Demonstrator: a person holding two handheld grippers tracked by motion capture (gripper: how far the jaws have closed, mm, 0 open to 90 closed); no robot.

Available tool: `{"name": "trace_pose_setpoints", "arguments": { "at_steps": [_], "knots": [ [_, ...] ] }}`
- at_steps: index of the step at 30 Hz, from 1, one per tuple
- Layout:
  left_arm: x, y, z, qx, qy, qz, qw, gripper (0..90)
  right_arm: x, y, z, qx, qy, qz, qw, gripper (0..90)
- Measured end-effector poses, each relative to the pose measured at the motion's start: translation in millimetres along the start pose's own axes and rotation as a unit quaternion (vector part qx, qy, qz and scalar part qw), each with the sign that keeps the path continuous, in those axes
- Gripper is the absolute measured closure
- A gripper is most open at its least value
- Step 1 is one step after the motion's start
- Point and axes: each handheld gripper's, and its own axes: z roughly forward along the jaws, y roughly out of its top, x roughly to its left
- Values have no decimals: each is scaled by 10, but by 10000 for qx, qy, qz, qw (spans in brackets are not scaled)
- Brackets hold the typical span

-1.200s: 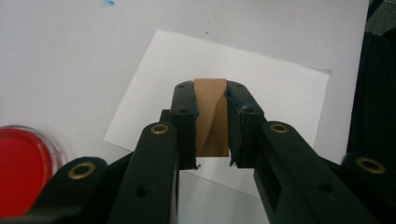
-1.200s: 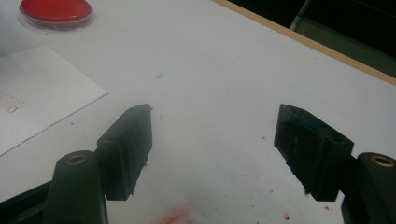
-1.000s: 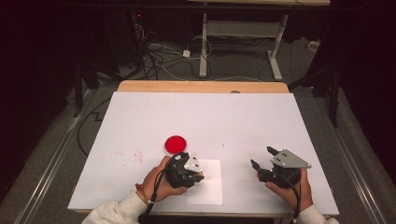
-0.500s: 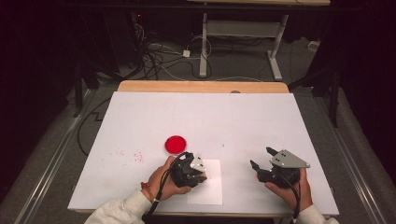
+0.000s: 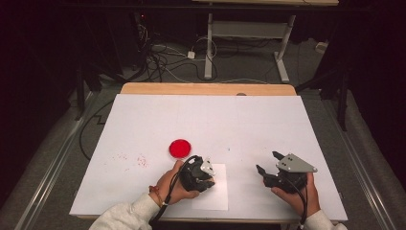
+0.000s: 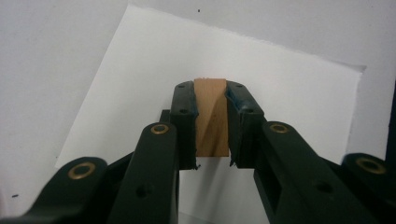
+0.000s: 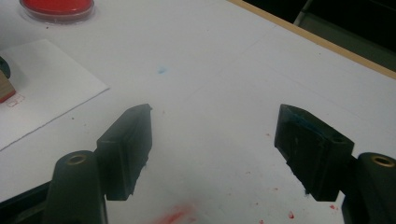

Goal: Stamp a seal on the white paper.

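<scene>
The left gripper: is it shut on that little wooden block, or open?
Shut. The left gripper has both black jaws pressed against the sides of the wooden block, above the white paper sheet.

We find the far half of the table [image 5: 206,115] open; near us, the red ink pad [image 5: 180,148] stands left of the paper sheet [image 5: 218,191].

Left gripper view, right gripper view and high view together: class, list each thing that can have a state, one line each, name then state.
Left gripper: shut on the wooden stamp, over the paper sheet.
Wooden stamp: clamped between the jaws, over the sheet.
Right gripper: open, holding nothing.
Red ink pad: uncovered, flat on the table, apart from both grippers.
Paper sheet: flat on the table; a faint red mark shows by the stamp in the right gripper view.
</scene>
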Motion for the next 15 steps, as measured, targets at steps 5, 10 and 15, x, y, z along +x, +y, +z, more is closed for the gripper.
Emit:
{"name": "trace_pose_setpoints", "arguments": {
  "at_steps": [5, 10, 15],
  "knots": [
    [23, -4, 11, 1, -73, 12, 10000, 740, -1, -1, 5, -1, 3, -21, 10000, 280],
    [10, 7, 21, 59, -31, 0, 10000, 741, 9, 2, 6, -3, 20, -23, 10000, 280],
    [5, 5, 24, 59, -12, -11, 10000, 740, 14, 4, 6, 1, 18, -21, 10000, 280]
  ]
}}
